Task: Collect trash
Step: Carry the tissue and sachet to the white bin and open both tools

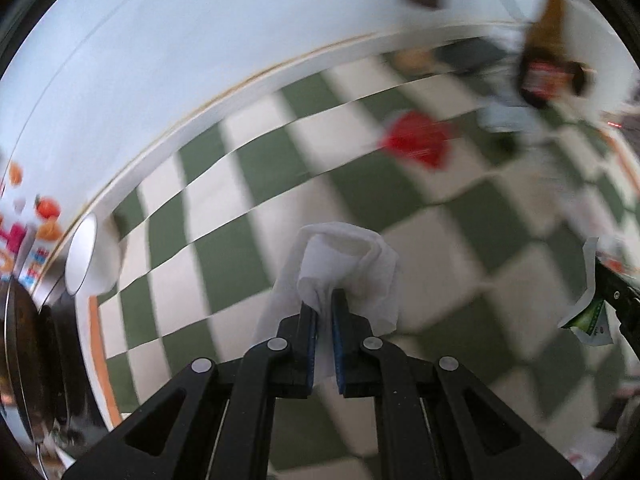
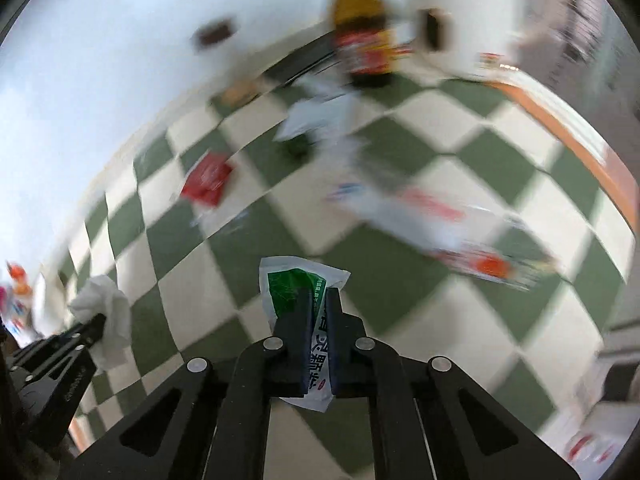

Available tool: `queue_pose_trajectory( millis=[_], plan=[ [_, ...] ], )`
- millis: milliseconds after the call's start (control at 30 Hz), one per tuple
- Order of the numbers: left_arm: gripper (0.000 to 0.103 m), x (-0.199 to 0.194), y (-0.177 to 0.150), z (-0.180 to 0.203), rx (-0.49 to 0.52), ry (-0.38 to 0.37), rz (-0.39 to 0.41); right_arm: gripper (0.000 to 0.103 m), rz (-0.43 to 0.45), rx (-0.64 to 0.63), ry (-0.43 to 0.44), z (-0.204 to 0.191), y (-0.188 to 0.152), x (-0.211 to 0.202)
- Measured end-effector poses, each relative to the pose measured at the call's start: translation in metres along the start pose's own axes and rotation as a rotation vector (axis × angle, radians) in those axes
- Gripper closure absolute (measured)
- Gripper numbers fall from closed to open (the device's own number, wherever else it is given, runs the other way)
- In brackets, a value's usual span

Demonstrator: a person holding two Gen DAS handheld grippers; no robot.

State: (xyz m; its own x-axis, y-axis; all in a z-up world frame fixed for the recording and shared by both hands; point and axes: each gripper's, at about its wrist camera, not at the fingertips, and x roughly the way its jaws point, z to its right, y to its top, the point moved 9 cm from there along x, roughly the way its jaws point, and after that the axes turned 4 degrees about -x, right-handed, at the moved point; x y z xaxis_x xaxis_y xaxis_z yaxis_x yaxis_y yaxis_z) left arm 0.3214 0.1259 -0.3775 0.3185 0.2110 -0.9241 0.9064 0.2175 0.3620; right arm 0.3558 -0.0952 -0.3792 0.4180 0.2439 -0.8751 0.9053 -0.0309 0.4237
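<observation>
My left gripper point(image 1: 325, 300) is shut on a crumpled white tissue point(image 1: 348, 252), held above the green-and-white checked tablecloth point(image 1: 248, 168). My right gripper point(image 2: 318, 300) is shut on a green-and-white sachet wrapper point(image 2: 294, 284). The right gripper with its wrapper point(image 1: 588, 316) shows at the right edge of the left wrist view. The left gripper with the tissue point(image 2: 106, 312) shows at the left of the right wrist view. A red wrapper point(image 2: 206, 178) and a long white-and-red wrapper point(image 2: 432, 220) lie on the cloth. Both views are motion-blurred.
A brown bottle with a red label point(image 2: 362, 40) stands at the far side of the table, with white papers point(image 2: 316, 116) in front of it. A metal-lidded bin or pot point(image 1: 24, 352) sits at the left. A white wall point(image 1: 160, 40) runs behind the table.
</observation>
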Motion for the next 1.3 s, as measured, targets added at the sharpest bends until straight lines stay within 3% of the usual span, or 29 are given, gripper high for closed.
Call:
queue_pose_trajectory(
  millis=[200,333,467,633,800,967,1067,1200,1233,1267,1300],
  plan=[
    [0.098,-0.08,-0.013,0.145,0.219,-0.259,0.038,0.097,0.096,0.274,-0.014,0.146,-0.037,-0.092],
    [0.098,-0.128,-0.062,0.275,0.431,-0.465,-0.048,0.097,0.127,0.527,-0.111,0.28,-0.128,-0.159],
    [0.098,-0.142,-0.136,0.39,0.618,-0.596,-0.19,0.097,0.096,0.732,-0.2,0.377,-0.231,-0.173],
    [0.098,-0.091,-0.258,0.51,0.792,-0.635,-0.384,0.097,0.027,0.972,-0.213,0.478,-0.371,-0.112],
    [0.098,0.039,-0.378,0.59,0.853,-0.573,-0.562,0.097,-0.013,1.095,-0.169,0.547,-0.463,0.007],
    [0.098,0.171,-0.462,0.638,0.892,-0.466,-0.643,0.097,-0.057,1.098,-0.125,0.591,-0.517,0.124],
    [0.096,0.221,-0.495,0.652,0.916,-0.437,-0.67,0.097,-0.079,1.074,-0.106,0.606,-0.535,0.172],
    [0.092,0.252,-0.515,0.661,0.962,-0.412,-0.646,0.093,-0.111,1.034,-0.088,0.614,-0.545,0.21],
    [0.08,0.257,-0.517,0.662,0.97,-0.402,-0.629,0.09,-0.124,1.025,-0.087,0.613,-0.545,0.217],
    [0.053,0.259,-0.518,0.66,0.973,-0.398,-0.615,0.085,-0.138,1.015,-0.09,0.612,-0.546,0.222],
    [0.039,0.259,-0.518,0.659,0.971,-0.397,-0.601,0.085,-0.155,1.004,-0.091,0.609,-0.548,0.226]
  ],
)
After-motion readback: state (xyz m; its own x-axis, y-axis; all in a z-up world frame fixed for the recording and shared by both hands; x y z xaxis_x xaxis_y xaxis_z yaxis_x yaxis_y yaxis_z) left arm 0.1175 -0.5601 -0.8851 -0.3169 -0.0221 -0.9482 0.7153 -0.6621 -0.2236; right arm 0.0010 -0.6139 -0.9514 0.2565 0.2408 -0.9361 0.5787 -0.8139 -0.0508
